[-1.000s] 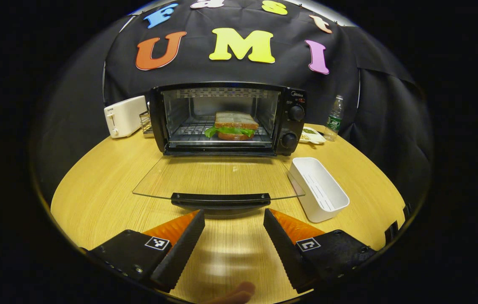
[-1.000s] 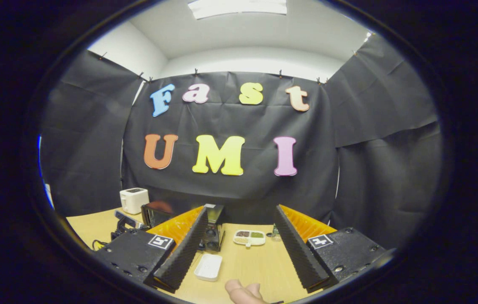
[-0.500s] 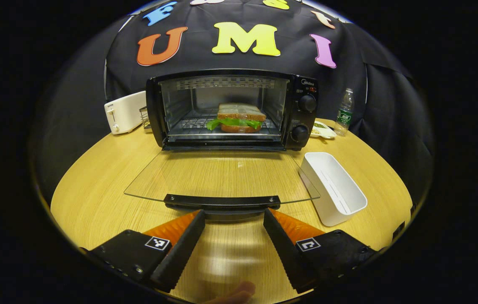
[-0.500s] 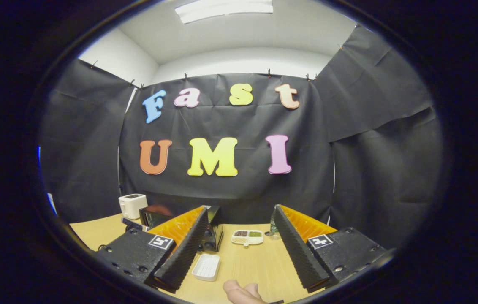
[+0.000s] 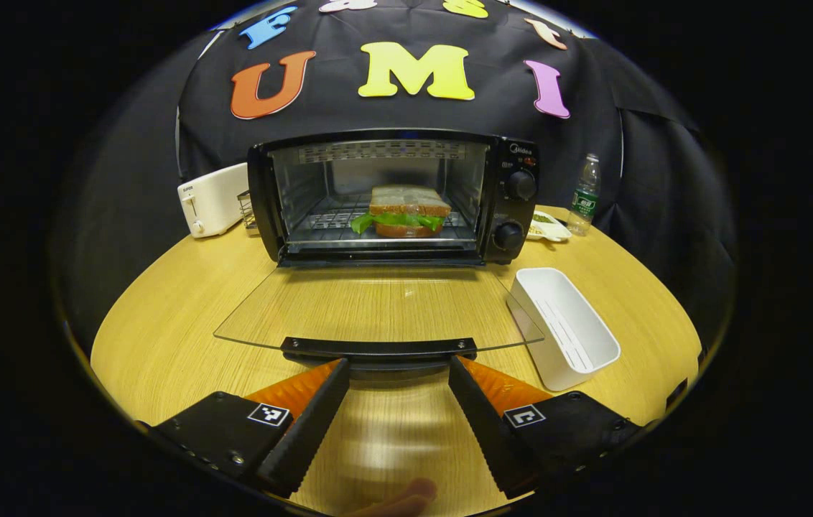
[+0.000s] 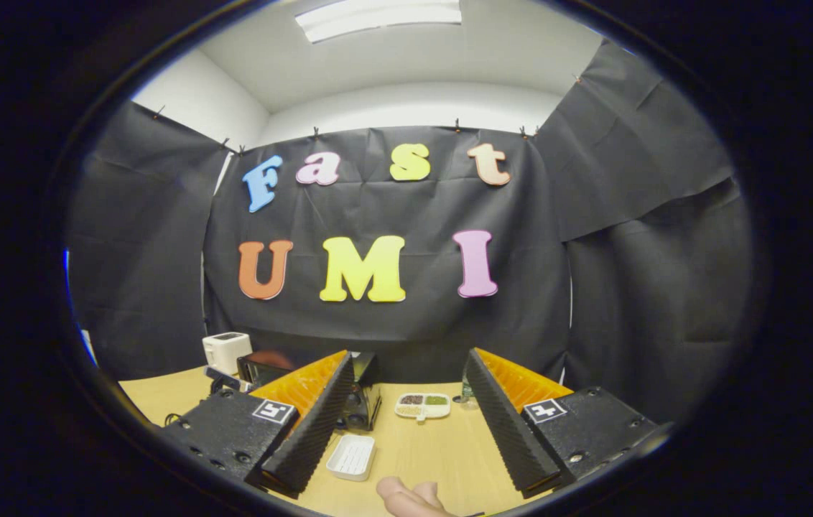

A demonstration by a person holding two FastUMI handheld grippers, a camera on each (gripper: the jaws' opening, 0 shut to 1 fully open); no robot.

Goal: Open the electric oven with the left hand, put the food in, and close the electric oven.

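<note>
In the left gripper view, the left hand-held gripper is held low over the table with its fingers spread wide and nothing between them. Its fingertips are seen just before the dark handle of the oven door, and whether they touch it cannot be told. The glass door is folded fully down and lies flat above the tabletop. A white rectangular tray is placed just right of the door. Beyond the door, the electric oven is seen open, and the sandwich is set on the wire rack inside it. Two knobs are carried on the oven's right panel. A white toaster is set to the oven's left, and a small dish and a water bottle to its right.

In the right gripper view, the right hand-held gripper is held spread apart and empty, raised and tilted toward the booth wall, well apart from the oven. A fingertip of the holding hand is seen at the lower edge.
</note>
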